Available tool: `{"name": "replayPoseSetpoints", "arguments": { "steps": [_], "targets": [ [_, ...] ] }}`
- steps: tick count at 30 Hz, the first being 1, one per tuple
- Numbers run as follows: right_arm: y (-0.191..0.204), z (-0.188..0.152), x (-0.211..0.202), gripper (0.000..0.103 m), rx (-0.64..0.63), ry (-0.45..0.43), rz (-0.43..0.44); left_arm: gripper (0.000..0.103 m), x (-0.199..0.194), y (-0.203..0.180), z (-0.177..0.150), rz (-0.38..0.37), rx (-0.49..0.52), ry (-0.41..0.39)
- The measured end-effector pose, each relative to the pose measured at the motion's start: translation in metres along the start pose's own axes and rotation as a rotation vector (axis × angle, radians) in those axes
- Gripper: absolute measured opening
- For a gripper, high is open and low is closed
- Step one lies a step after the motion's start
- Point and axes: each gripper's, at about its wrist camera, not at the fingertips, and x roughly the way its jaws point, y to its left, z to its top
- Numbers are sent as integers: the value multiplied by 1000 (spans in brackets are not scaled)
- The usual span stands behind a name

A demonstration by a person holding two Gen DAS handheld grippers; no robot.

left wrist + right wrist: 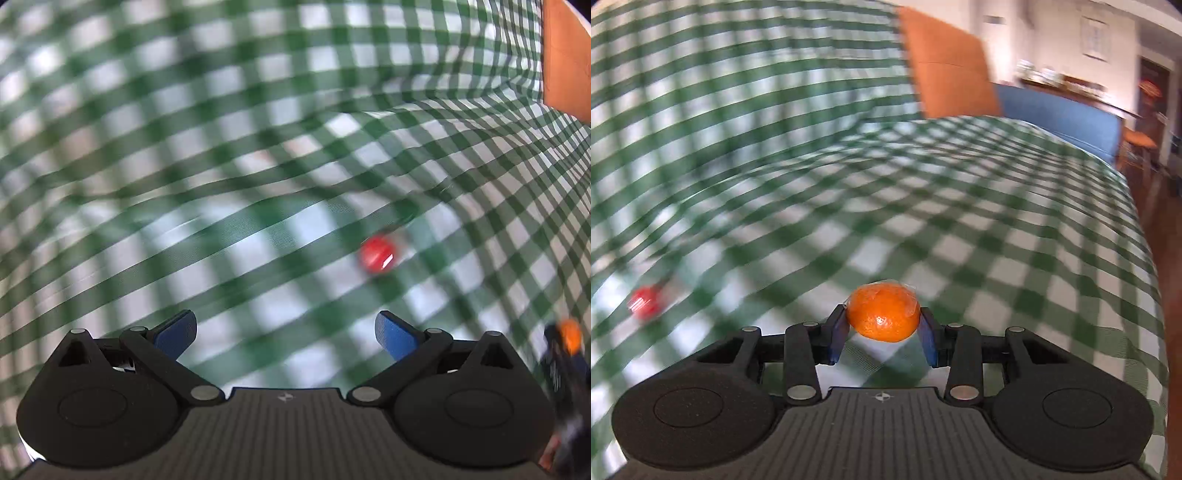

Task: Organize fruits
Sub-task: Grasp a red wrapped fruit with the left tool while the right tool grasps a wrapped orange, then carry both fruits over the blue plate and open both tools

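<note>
Carrying a mandarin, with a red fruit waiting on the cloth

Right hand-held gripper (882,325) closed on the mandarin (883,314), pinched at both sides between the blue pads (837,332), lifted above the green checked tablecloth (960,221). Left hand-held gripper (286,332) wide apart and holding nothing, pointing toward the small red fruit (378,254) lying on the tablecloth just ahead, slightly to the right. Advisable: keep steady pressure on the mandarin, move slower because of blur, centre the red fruit between the left pads before closing. No container visible for placing.
</note>
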Motion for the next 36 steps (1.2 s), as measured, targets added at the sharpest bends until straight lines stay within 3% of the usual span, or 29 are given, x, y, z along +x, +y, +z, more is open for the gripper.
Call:
{"name": "replayPoseSetpoints", "arguments": {
  "steps": [7, 9, 10, 11, 12, 19, 24, 29, 32, 36],
  "targets": [
    [-7, 0, 31, 42, 72, 85, 19, 103, 61, -47, 33, 3, 36, 21],
    [-3, 0, 31, 42, 66, 83, 34, 97, 66, -51, 35, -23, 31, 4],
    [-1, 0, 30, 42, 69, 86, 44, 75, 68, -54, 36, -31, 34, 0],
    [0, 0, 30, 42, 68, 87, 48, 35, 70, -55, 35, -51, 47, 17],
    [1, 1, 29, 42, 67, 86, 49, 34, 73, -55, 35, -76, 51, 51],
    [1, 2, 29, 42, 70, 80, 53, 33, 47, -40, 19, -62, 19, 12],
    [-1, 5, 23, 42, 87, 34, 58, 33, -20, -1, -17, -39, -24, -1],
    [8, 6, -17, 42, 10, -71, 79, 33, -105, 61, -89, 48, -82, 11],
    [11, 11, -61, 42, -33, -62, 176, 33, -151, 101, -141, 108, -133, 37],
    [1, 4, -149, 42, -147, -43, 411, 33, -203, 147, -210, 174, -205, 68]
  ]
}}
